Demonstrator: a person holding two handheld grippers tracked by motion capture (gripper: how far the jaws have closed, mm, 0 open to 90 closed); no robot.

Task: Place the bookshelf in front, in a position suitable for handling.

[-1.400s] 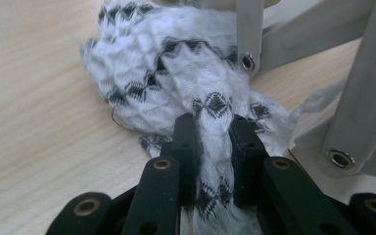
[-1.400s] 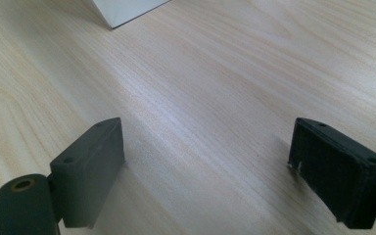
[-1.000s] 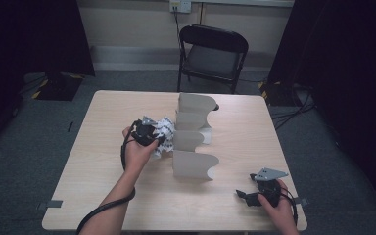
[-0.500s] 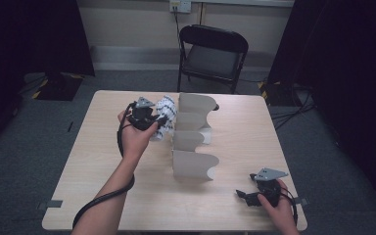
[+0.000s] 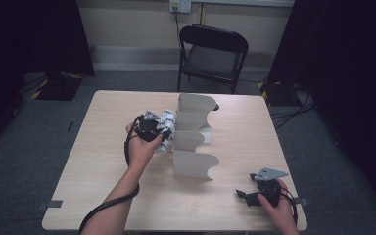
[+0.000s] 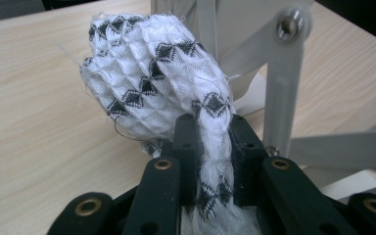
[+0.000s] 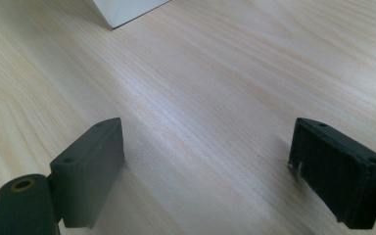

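Note:
A white cloth with black diamond patterns is bunched into a roll, and my left gripper is shut on a fold of it. In the high view the left gripper holds the cloth just left of a white rack of wavy panels at the table's middle. The rack's panels rise right behind the cloth. My right gripper rests near the table's front right corner. Its jaws stand wide open over bare wood.
The light wooden table has free room to the left and right of the rack. A black folding chair stands beyond the far edge. A corner of a white panel lies ahead of the right gripper.
The left hand carried the cloth away toward the rack's far end, then back nearer and a little right. The right hand has not moved.

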